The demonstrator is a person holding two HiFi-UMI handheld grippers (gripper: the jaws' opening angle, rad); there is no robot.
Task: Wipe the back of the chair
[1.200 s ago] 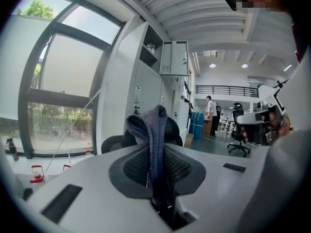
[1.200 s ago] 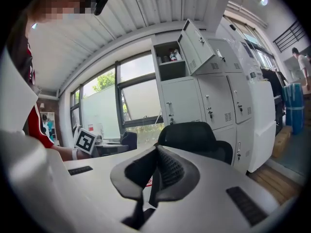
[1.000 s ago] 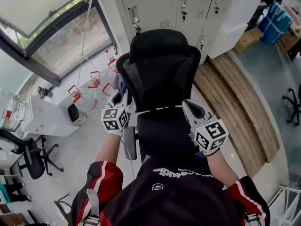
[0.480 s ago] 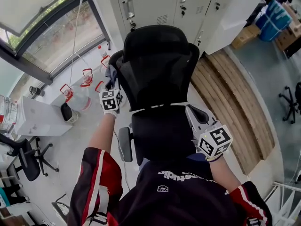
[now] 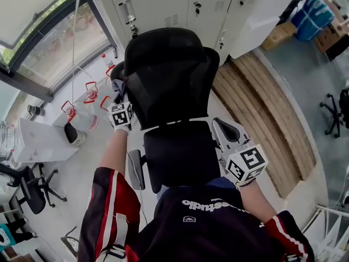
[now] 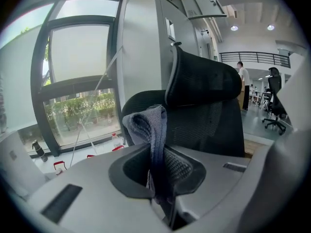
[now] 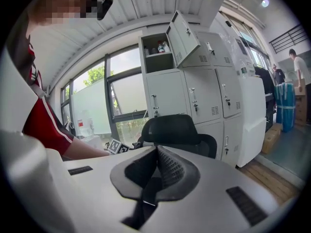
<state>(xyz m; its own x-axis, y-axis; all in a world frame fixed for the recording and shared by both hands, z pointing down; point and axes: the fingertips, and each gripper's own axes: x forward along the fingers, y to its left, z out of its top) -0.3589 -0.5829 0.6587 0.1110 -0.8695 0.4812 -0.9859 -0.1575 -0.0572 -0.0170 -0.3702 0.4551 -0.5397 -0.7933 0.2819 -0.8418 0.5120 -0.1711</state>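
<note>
A black mesh office chair stands below me, its backrest and headrest turned away; it also fills the left gripper view and shows small in the right gripper view. My left gripper is shut on a grey-blue cloth and sits at the left edge of the backrest. My right gripper hovers shut and empty by the right side of the seat, apart from the chair.
White lockers stand behind the chair, one door open. Red-handled bottles and a white box lie on the floor at left. Wooden planks run along the right. Other chairs stand nearby.
My left gripper with the cloth has moved up and away along the left edge of the backrest. The right gripper has stayed by the seat.
</note>
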